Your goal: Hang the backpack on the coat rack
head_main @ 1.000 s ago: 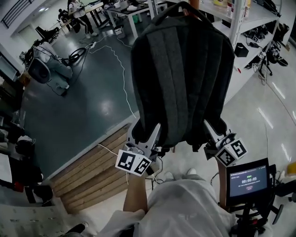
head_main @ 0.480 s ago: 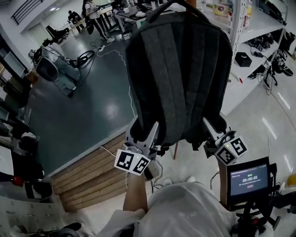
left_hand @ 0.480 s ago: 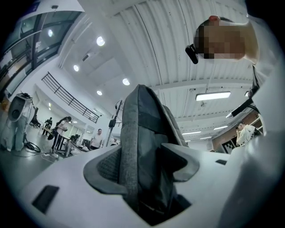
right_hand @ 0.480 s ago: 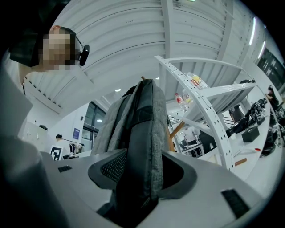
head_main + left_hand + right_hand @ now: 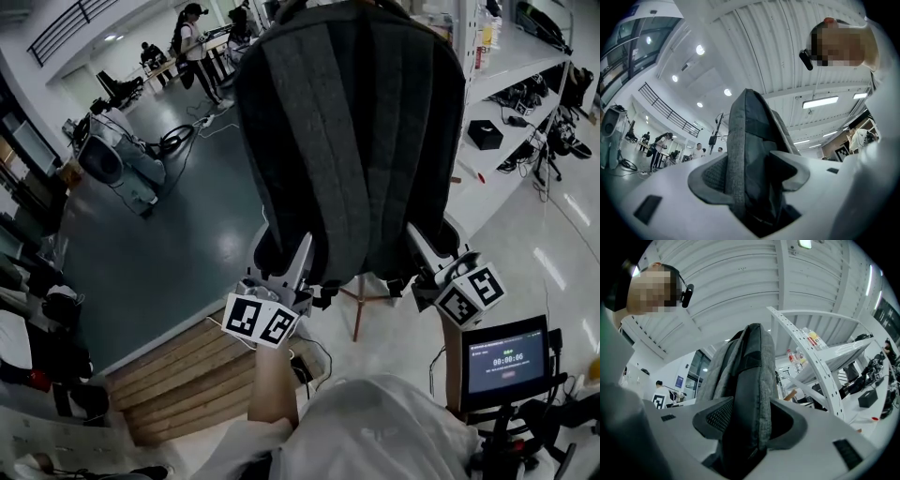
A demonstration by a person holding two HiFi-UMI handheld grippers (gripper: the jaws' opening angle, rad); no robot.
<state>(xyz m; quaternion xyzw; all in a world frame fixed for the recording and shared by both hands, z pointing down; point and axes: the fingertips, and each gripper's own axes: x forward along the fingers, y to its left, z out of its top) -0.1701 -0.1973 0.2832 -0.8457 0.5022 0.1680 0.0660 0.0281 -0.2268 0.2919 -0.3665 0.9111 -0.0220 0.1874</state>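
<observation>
Holding the backpack [image 5: 352, 141] up in front of me by its bottom edge, I have its grey back panel facing me and filling most of the head view. Its top runs off the upper edge of that view, so I cannot tell whether the carry loop is on a hook yet.

Right of the backpack stands a white shelving unit [image 5: 506, 56]. Directly below the backpack I can see the thin wooden legs of the coat rack [image 5: 357, 302]; the rest of the rack is hidden behind the bag.

My left gripper [image 5: 298, 255] is clamped on the backpack's lower left corner, with a fold of grey fabric pinched between the jaws. My right gripper [image 5: 424, 251] is clamped the same way on the lower right corner. A small screen [image 5: 507, 356] sits below the backpack's right corner.

The risks, as I judge them:
- Gripping only the bottom leaves the top free to flop forward or sideways, away from the hook.
- Letting go before the loop seats would drop the bag.
- Pushing the bag against those thin legs could tip the rack.
- A pinch on soft fabric may slip under the weight.
</observation>
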